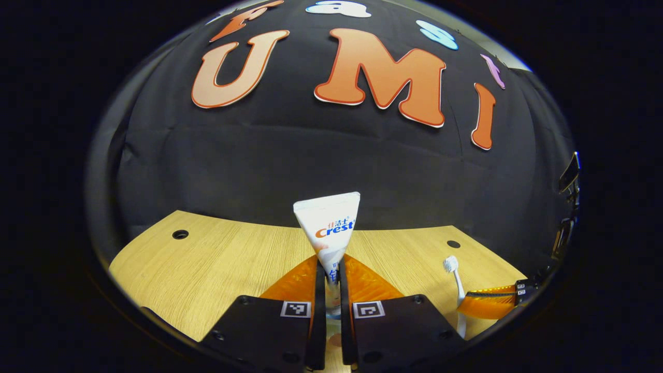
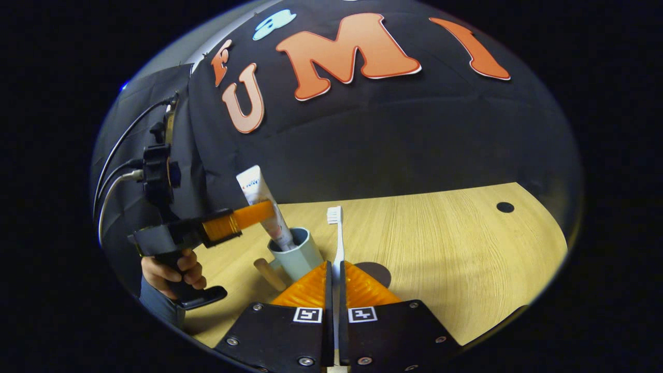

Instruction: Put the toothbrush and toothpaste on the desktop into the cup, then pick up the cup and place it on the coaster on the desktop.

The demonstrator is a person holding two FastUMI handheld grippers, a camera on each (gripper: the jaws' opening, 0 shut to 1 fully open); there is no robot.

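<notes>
In the left gripper view the left gripper [image 1: 331, 280] has its two fingers drawn narrow on the toothpaste [image 1: 330, 230], one on each side of the tube. The tube stands upright with its flat crimped end up, and its lower part is hidden between the fingers, so what it stands in cannot be made out there. Right of the tube, over the wooden desktop [image 1: 217, 259], the toothbrush [image 1: 456, 280] stands bristles up; its lower handle is cut off at the edge of the view. Part of the right gripper [image 1: 492, 303] shows beside that handle, too cut off there to read its grip.

In the right gripper view a hand [image 2: 173, 272] at far left holds the other gripper by its grip, with cables running up behind it. Its fingers reach to the tube, which leans in the cup [image 2: 296, 254], lower end inside. The tube's bottom is hidden by the cup wall. A wooden handle [image 2: 269, 274] juts from the cup's left side. Just right of the cup, the right gripper's fingers are narrow on the upright toothbrush handle, whose lowest part is hidden between them. A dark round coaster [image 2: 377, 270] lies right of the cup, mostly hidden behind those fingers.
</notes>
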